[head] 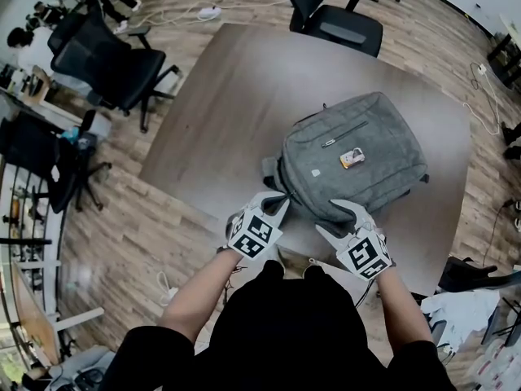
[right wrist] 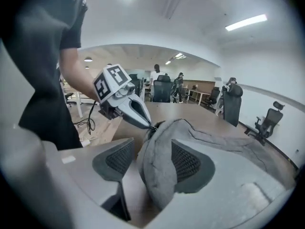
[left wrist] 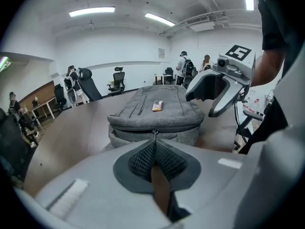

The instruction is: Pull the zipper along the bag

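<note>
- Two claws sit at the bag's near edge. The left gripper [left wrist: 155,149] is closed, pinching the zipper pull [left wrist: 154,133] at the near-left corner.
- Grey bag [head: 354,149] lies flat on the brown table [head: 236,96], centre-right.
- Right gripper [right wrist: 155,163] has its jaws wide apart, with a loose fold of bag fabric between them, unclamped.

1. Head view: steeply down onto the grey fabric backpack [head: 354,157] on the brown wooden surface [head: 220,112].
2. Left gripper view, low and close, shares the right gripper [left wrist: 201,105], upper right.
3. Right gripper view shares the left gripper [right wrist: 148,124].
</note>
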Motion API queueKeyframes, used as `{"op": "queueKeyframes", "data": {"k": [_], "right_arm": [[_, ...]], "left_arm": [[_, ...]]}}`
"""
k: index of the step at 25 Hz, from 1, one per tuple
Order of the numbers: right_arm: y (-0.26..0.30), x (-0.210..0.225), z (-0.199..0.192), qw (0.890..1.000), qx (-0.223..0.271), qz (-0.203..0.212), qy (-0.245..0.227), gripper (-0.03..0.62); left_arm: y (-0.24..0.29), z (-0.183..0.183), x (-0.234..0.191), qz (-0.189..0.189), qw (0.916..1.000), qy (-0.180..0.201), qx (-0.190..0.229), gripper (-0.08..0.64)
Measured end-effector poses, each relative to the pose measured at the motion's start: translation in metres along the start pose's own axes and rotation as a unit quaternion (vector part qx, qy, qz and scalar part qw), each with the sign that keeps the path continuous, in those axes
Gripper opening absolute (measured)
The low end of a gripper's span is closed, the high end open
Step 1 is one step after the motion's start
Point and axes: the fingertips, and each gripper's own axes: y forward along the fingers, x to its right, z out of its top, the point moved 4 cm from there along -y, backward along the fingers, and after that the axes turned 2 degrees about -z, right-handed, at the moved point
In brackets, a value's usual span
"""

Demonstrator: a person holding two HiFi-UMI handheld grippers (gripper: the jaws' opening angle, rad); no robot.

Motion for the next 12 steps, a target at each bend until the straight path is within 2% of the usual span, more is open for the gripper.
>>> {"op": "queueKeyframes", "data": {"k": [2,5,7,8,9,10,12], "right_arm": [[0.017,-0.006,0.008,1.0,-0.011,-0.009,0.024,0.287],[0.046,-0.01,0.01,0.997,-0.038,-0.035,0.065,0.298],[0.061,-0.013,0.001,0.994,-0.073,-0.062,0.056,0.296],[0.064,-0.015,-0.004,0.992,-0.09,-0.077,0.036,0.259],[0.064,-0.016,-0.007,0.991,-0.1,-0.091,0.015,0.184],[0.063,-0.017,-0.009,0.99,-0.102,-0.1,0.003,0.14],[0.059,-0.016,-0.009,0.99,-0.099,-0.098,-0.001,0.118]], "left_arm": [[0.0,0.0,0.001,0.0,1.0,0.001,-0.002,0.028],[0.001,0.001,0.0,-0.002,1.0,-0.001,-0.002,0.028],[0.002,0.0,-0.002,0.0,1.0,-0.005,-0.002,0.028],[0.002,0.0,-0.002,0.001,1.0,-0.005,-0.001,0.028],[0.003,0.0,-0.001,0.001,1.0,-0.003,-0.001,0.028],[0.003,0.0,-0.001,0.001,1.0,0.0,0.0,0.028],[0.002,0.0,-0.001,0.002,1.0,0.009,0.002,0.028]]}}
